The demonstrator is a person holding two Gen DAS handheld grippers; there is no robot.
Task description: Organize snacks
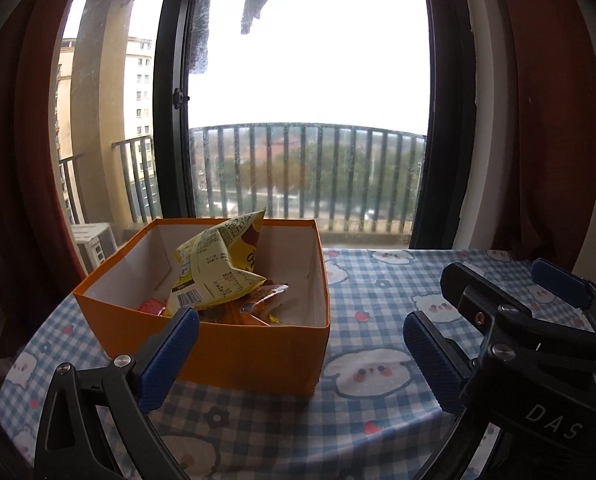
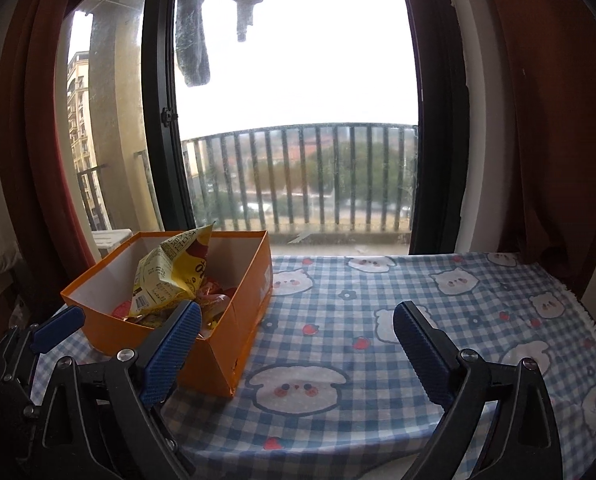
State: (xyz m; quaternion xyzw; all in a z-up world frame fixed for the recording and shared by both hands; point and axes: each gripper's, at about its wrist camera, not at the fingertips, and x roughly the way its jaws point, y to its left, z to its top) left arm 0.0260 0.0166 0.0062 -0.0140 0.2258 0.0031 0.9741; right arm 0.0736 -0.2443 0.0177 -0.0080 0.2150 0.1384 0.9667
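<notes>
An orange box stands on the checked tablecloth, also seen in the right wrist view. Inside lie a yellow snack bag, upright and crumpled, an orange packet and a pink packet. The yellow bag also shows in the right wrist view. My left gripper is open and empty just before the box's near wall. My right gripper is open and empty, to the right of the box; it also shows in the left wrist view.
The table carries a blue checked cloth with bear prints and stands against a window with a black frame. Red curtains hang on both sides. The table's right edge is frayed.
</notes>
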